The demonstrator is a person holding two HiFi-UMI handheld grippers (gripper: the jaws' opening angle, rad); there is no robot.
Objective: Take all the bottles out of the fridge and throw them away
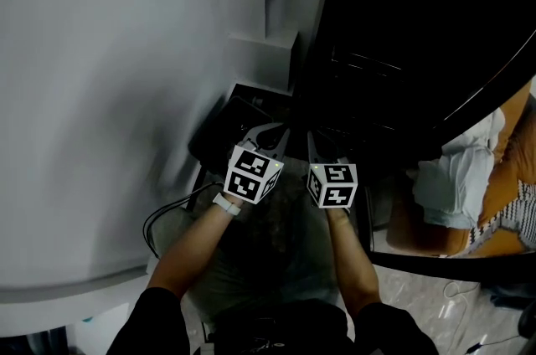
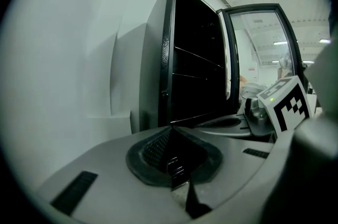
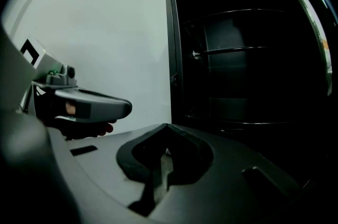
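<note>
The black fridge [image 1: 402,27] stands open at the upper right of the head view. Its inside [image 3: 248,59] is dark: I make out wire shelves but no bottle. The glass door [image 2: 259,54] is swung out to the right in the left gripper view. My left gripper [image 1: 272,131] and right gripper [image 1: 311,142] are side by side just in front of the fridge's lower edge, both pointing towards it. The left gripper's jaws [image 2: 170,129] meet at the tip with nothing between them. My right gripper [image 3: 168,125] is shut and empty too. Each gripper shows beside the other in its view.
A white wall [image 1: 100,94] runs along the left, close to the fridge side. A black cable [image 1: 159,219] loops on the floor by my left arm. White cloth [image 1: 456,177] and an orange object [image 1: 507,161] lie at the right.
</note>
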